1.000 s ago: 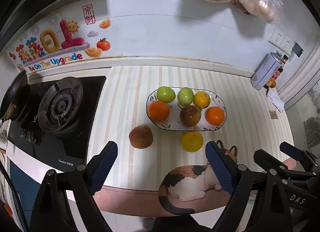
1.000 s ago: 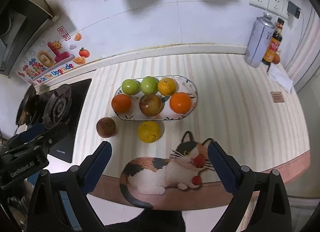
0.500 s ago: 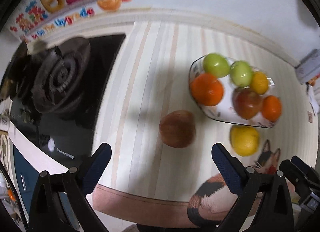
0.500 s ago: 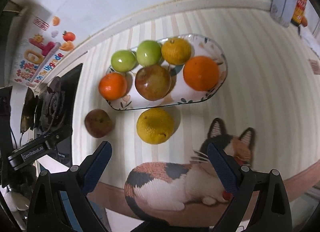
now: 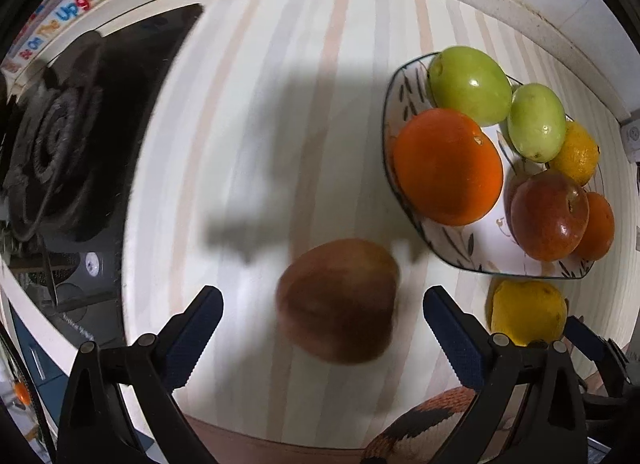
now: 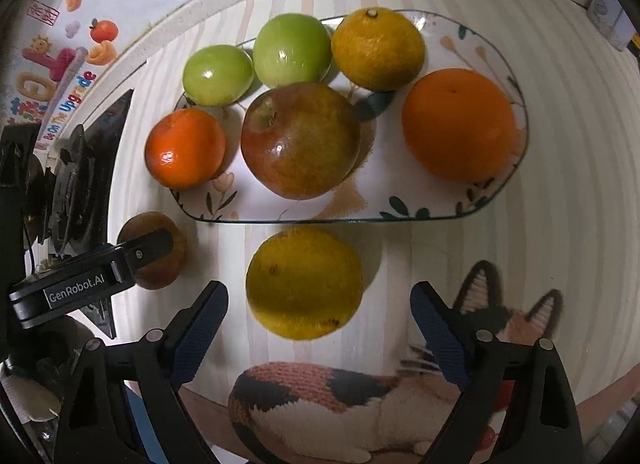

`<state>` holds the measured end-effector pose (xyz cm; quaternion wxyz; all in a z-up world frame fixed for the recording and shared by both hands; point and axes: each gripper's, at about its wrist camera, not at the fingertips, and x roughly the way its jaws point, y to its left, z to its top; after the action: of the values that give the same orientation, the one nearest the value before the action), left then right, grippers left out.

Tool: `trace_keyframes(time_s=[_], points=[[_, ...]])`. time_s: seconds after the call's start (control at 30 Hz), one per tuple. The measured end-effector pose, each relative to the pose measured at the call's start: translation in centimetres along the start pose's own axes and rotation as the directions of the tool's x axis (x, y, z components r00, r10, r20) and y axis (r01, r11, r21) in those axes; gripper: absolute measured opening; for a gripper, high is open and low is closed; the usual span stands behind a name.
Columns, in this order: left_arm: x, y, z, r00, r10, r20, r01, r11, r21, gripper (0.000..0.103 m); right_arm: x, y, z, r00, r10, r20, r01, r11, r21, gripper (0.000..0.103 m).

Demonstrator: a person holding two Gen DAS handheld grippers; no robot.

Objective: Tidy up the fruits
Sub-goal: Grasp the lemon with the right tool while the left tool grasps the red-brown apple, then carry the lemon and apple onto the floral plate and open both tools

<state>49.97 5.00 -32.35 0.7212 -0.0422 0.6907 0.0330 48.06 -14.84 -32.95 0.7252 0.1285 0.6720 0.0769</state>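
Left wrist view: left gripper [image 5: 320, 318] stands wide, a round brownish-red apple [image 5: 338, 300] between its blue pads, not yet pressed; the apple is blurred.
Right wrist view: right gripper [image 6: 320, 306] is wide too, its jaws having just been closing a little, a round yellow citrus fruit [image 6: 304, 282] between them, untouched.
Location: both loose fruits lie on the striped countertop [image 5: 248, 136], just in front of the shallow glass floral-print plate [image 6: 320, 210], which holds 6 fruits.
Risk: round fruit may roll off-centre pads; the apple sits near the counter's front edge and could drop.
Risk 2: the 2 grippers work close together and may knock each other.
Orientation: both fruits are near-spherical, with no clear long axis; the apple's stem end cannot be told.
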Motion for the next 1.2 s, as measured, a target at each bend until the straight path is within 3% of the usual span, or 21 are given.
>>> trace_keyframes(time_s=[0.1, 0.17, 0.2, 0.27, 0.6, 0.77, 1.2], points=[[0.6, -0.6, 0.3, 1.000, -0.007, -0.011, 0.007, 1.000, 0.021, 0.093, 1.1, 0.3, 0.7, 1.000, 0.009, -0.018, -0.009, 1.000, 0.000, 0.085], [0.8, -0.7, 0.4, 1.000, -0.012, -0.018, 0.013, 1.000, 0.027, 0.066, 1.5, 0.5, 1.1, 1.000, 0.016, -0.025, -0.016, 1.000, -0.006, 0.076], [1.0, -0.8, 0.3, 1.000, -0.006, -0.026, 0.007, 1.000, 0.028, 0.063, 1.9, 0.7, 1.2, 0.999, 0.019, -0.033, -0.019, 1.000, -0.014, 0.072], [0.9, -0.7, 0.1, 1.000, -0.007, -0.019, 0.008, 1.000, 0.029, 0.064, 2.1, 1.0, 1.3, 0.998, 0.041, -0.038, -0.042, 0.999, -0.019, 0.067], [0.1, -0.9, -5.6, 0.995, -0.087, -0.045, 0.088, 0.996, 0.030, 0.063, 1.1, 0.4, -2.1, 0.994, 0.043, -0.104, -0.050, 0.997, -0.058, 0.066], [-0.2, -1.2, -8.1, 0.996, -0.089, -0.027, 0.091, 0.995, 0.048, 0.063, 0.9, -1.0, -4.3, 0.992, 0.036, -0.125, -0.041, 0.998, -0.043, 0.066], [0.4, -2.3, -7.1, 0.996, -0.079, -0.032, 0.081, 0.993, 0.081, 0.062, 1.9, -0.4, -5.5, 0.994, 0.017, -0.103, -0.021, 0.999, -0.037, 0.067]])
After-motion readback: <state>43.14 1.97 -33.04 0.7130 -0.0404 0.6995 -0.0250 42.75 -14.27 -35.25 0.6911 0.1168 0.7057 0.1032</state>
